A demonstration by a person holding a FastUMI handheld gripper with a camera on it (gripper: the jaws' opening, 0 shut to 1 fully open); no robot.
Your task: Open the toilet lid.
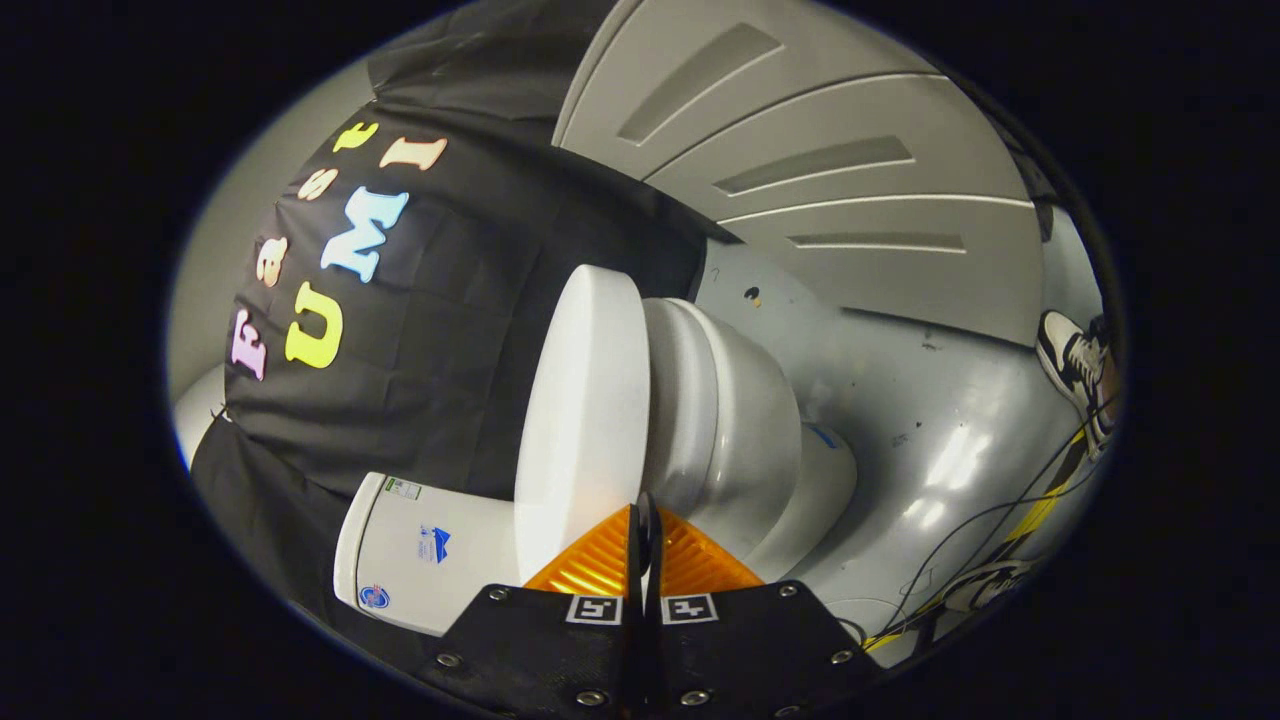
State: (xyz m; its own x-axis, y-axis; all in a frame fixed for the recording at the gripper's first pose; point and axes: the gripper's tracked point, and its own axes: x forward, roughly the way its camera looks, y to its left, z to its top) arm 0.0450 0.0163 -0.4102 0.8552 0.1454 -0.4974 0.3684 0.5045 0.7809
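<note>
Just ahead of the gripper, whose fingers are pressed together holding nothing, the toilet lid sits down on the bowl, so it looks like approach step, next wedging tips under lid's edge.

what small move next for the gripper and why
Probably slip the gripper under the lid's front edge. Its fingers are together, tips right at that rim, and the lid looks closed on the bowl, with at most a thin seam between them. Hooking the edge would let it lift.
</note>
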